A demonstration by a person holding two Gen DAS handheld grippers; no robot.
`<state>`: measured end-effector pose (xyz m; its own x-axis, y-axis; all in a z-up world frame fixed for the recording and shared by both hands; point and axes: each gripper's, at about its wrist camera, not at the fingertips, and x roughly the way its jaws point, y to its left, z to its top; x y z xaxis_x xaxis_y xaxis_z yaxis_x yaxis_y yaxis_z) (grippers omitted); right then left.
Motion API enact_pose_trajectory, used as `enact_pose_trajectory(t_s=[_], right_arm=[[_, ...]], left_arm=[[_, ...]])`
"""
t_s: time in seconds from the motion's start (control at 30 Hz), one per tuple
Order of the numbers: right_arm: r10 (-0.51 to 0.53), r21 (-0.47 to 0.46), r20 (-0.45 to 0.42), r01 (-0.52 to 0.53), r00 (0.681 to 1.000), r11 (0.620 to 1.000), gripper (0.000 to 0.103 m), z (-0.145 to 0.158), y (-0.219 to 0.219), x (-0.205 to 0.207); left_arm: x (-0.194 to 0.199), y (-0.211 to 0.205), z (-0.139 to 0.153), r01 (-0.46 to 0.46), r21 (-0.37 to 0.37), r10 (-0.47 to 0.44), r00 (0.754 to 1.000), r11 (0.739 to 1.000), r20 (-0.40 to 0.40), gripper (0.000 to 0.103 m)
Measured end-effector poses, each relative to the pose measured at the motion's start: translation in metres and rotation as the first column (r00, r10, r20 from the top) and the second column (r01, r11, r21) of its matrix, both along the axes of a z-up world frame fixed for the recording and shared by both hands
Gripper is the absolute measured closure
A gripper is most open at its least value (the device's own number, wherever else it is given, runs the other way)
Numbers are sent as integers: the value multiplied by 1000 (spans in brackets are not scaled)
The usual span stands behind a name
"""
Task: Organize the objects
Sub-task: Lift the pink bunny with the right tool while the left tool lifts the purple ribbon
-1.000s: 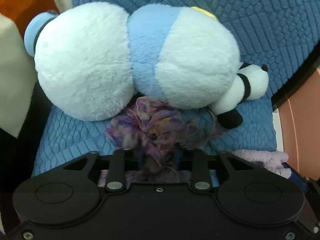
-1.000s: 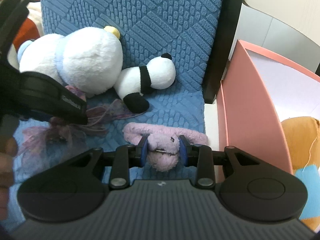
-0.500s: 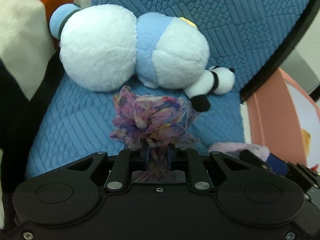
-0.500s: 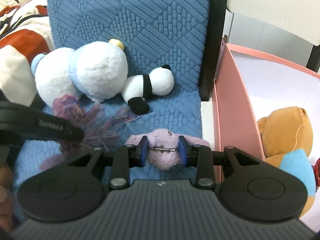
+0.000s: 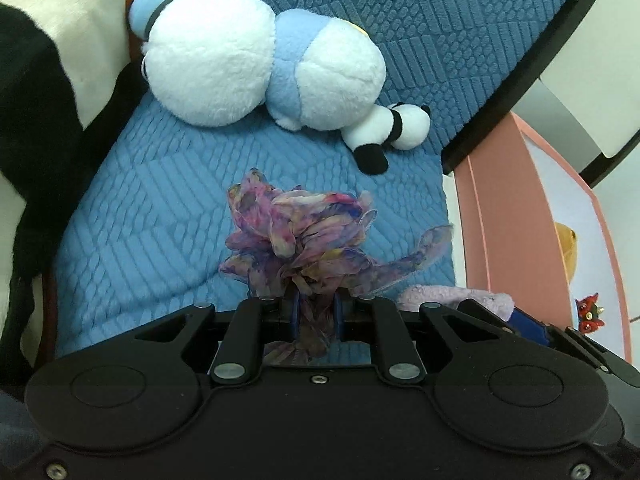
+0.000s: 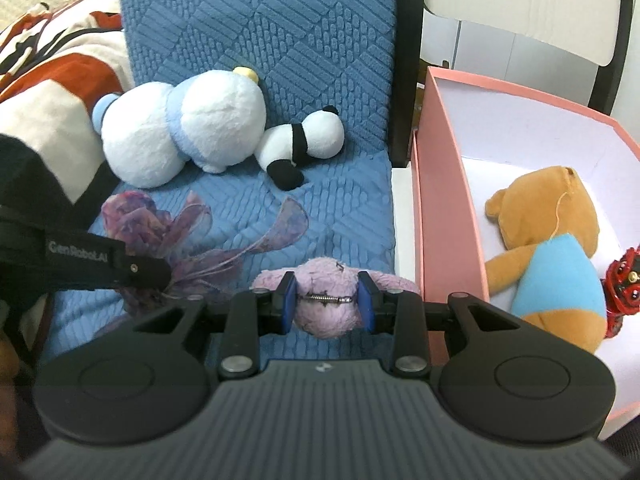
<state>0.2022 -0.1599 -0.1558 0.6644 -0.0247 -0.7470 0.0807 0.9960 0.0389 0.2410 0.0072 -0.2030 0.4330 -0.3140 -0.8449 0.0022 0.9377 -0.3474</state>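
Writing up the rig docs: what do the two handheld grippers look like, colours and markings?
Both are black plastic. The left gripper has a smooth black body with two round caps, silver pivot pins and blue pads on the fingers. The right gripper has a ribbed grey-black top and the same blue pads. The left one's side carries white "GenRobot.AI" lettering.

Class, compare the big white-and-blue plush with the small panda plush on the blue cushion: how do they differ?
The white-and-blue plush is far bigger than the panda plush. It has pale blue patches; the panda has black markings. It lies nearer the patterned blanket, the panda nearer the pink box. Both lie ungripped on the cushion.
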Motion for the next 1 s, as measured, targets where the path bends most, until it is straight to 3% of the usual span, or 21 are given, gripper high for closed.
enact_pose_trajectory(t_s=[0.37, 0.47, 0.6, 0.77, 1.0], right_arm=[[-2, 43, -16, 3, 1000, 999, 69, 8, -1, -12], [22, 5, 6, -22, 1000, 1000, 69, 14, 2, -19], [24, 24, -18, -24, 1000, 999, 69, 18, -3, -25], [48, 48, -14, -47, 999, 998, 69, 34, -11, -30], [60, 75, 22, -62, 998, 995, 69, 69, -27, -31]], left_arm=[[-9, 2, 5, 3, -24, -3, 1000, 1000, 4, 88], [-11, -2, 4, 20, 1, -20, 1000, 1000, 2, 88], [-16, -7, 4, 38, 17, -37, 999, 999, -14, 88], [-20, -15, 19, 63, 32, -62, 998, 998, -15, 88], [-22, -21, 45, 67, -25, -67, 998, 997, -5, 88]])
